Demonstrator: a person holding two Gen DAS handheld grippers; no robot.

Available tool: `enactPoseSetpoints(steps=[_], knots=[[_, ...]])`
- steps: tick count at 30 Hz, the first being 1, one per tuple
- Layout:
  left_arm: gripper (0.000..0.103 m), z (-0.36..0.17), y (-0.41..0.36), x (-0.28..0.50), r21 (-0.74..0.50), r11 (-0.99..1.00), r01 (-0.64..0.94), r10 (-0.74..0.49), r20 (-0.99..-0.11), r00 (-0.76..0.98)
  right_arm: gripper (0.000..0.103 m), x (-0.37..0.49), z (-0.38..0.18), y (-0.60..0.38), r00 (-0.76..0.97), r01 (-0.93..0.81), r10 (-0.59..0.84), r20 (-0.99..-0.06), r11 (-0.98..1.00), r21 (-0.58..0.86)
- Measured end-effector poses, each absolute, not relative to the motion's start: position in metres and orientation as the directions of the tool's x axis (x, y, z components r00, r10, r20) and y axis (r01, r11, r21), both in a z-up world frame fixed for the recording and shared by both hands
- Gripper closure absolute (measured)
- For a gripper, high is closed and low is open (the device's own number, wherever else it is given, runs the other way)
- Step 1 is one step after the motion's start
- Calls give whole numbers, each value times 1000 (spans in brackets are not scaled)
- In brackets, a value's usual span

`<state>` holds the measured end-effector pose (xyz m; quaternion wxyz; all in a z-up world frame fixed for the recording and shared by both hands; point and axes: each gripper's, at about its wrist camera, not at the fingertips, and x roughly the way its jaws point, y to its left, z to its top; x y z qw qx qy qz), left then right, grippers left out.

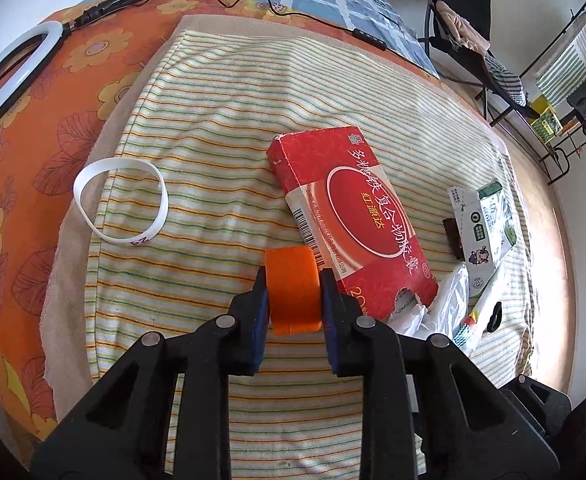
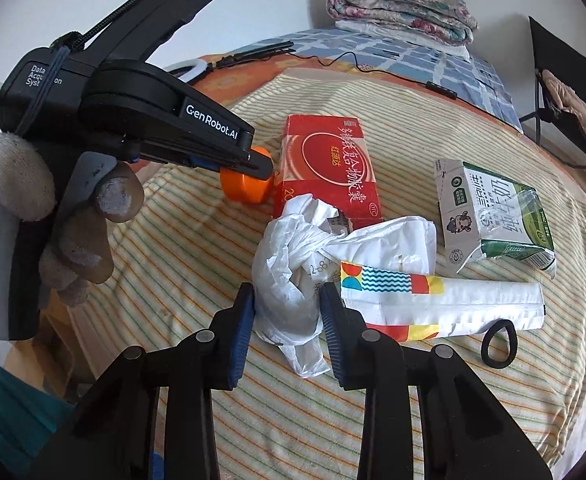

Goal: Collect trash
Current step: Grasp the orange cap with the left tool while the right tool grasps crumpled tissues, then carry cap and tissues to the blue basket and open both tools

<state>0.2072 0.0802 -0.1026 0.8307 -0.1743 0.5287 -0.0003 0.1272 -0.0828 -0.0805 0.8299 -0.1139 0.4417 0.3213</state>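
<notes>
My left gripper [image 1: 293, 276] is shut on an orange roll of tape [image 1: 291, 288], just left of a red medicine box [image 1: 349, 216] on the striped towel. The right wrist view shows the same roll [image 2: 245, 188] held beside the box [image 2: 329, 164]. My right gripper [image 2: 287, 296] is shut on a crumpled white plastic bag [image 2: 293, 284] that rests on the towel. A green and white milk carton [image 2: 493, 212] lies at the right, and a white wrapper with a coloured pattern [image 2: 441, 300] lies in front of it.
A white silicone wristband [image 1: 121, 200] lies at the towel's left edge. A black hair tie [image 2: 499, 344] lies at the lower right. A ring light [image 1: 9, 76] and cable sit on the orange sheet. A black rack [image 1: 565, 92] stands beyond the bed.
</notes>
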Motion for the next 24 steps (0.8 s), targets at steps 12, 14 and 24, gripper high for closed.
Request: enactPoseSetpoints(steps=[12, 14, 24], knots=[[82, -85, 92, 189, -298, 937, -180, -181, -858, 481, 79, 115, -63, -84, 347, -668, 560, -752, 711, 221], [82, -80, 94, 184, -303, 936, -178, -183, -853, 489, 79, 109, -58, -83, 341, -681, 581, -739, 695, 232], [82, -52, 108, 151, -307, 937, -168, -171, -821, 544, 79, 85, -30, -84, 321, -721, 657, -682, 636, 274]])
